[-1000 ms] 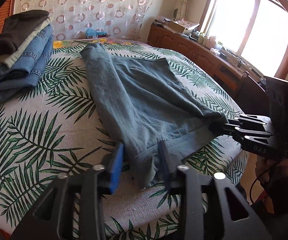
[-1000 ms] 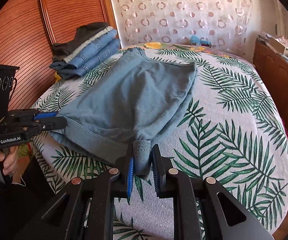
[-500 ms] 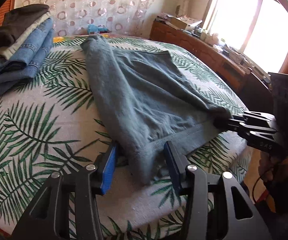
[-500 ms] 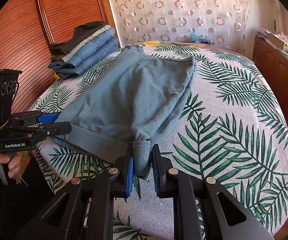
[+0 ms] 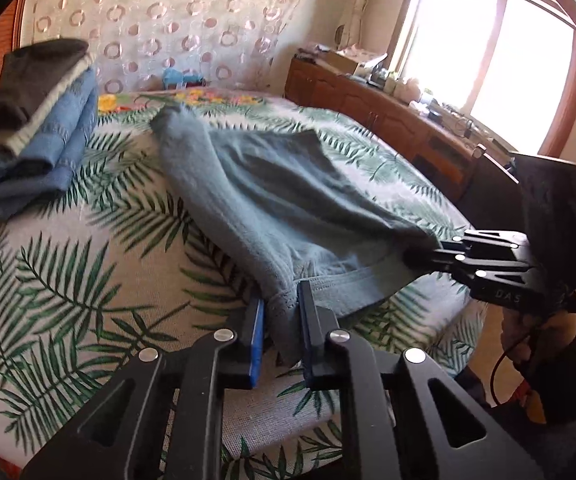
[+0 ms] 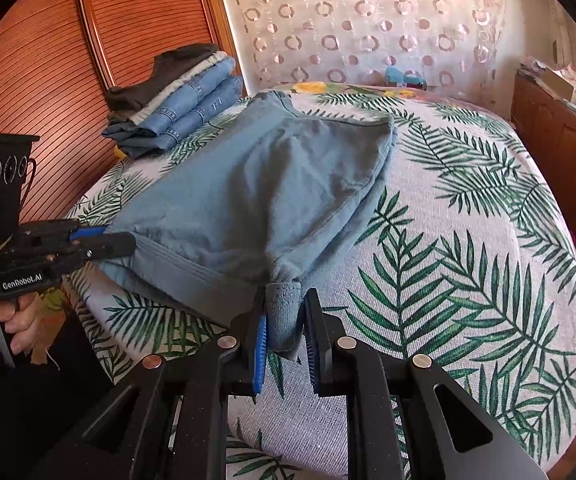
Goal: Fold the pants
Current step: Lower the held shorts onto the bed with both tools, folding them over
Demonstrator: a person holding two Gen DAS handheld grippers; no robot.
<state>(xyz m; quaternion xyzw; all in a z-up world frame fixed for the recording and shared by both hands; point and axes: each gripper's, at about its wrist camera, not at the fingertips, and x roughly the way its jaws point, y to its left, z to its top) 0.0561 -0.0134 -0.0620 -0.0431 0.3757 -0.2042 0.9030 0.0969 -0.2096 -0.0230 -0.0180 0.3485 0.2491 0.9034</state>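
Grey-blue pants [image 5: 272, 184] lie folded on the palm-leaf bedspread [image 5: 68, 280], waistband toward me. My left gripper [image 5: 282, 320] is shut on the left corner of the waistband. My right gripper [image 6: 284, 320] is shut on the right corner of the waistband. The pants also show in the right wrist view [image 6: 256, 184]. Each gripper shows in the other's view: the right one [image 5: 424, 254] and the left one [image 6: 116, 240], both pinching the cloth at the bed's near edge.
A stack of folded jeans and dark clothes [image 5: 28, 128] sits at the far left of the bed, also in the right wrist view [image 6: 180, 96]. A wooden dresser [image 5: 388, 120] runs along the right under a window. A wooden slatted headboard [image 6: 68, 60] stands behind the stack.
My left gripper has closed from open onto the waistband corner. The right gripper has kept its hold, and the waistband edge is now lifted slightly.
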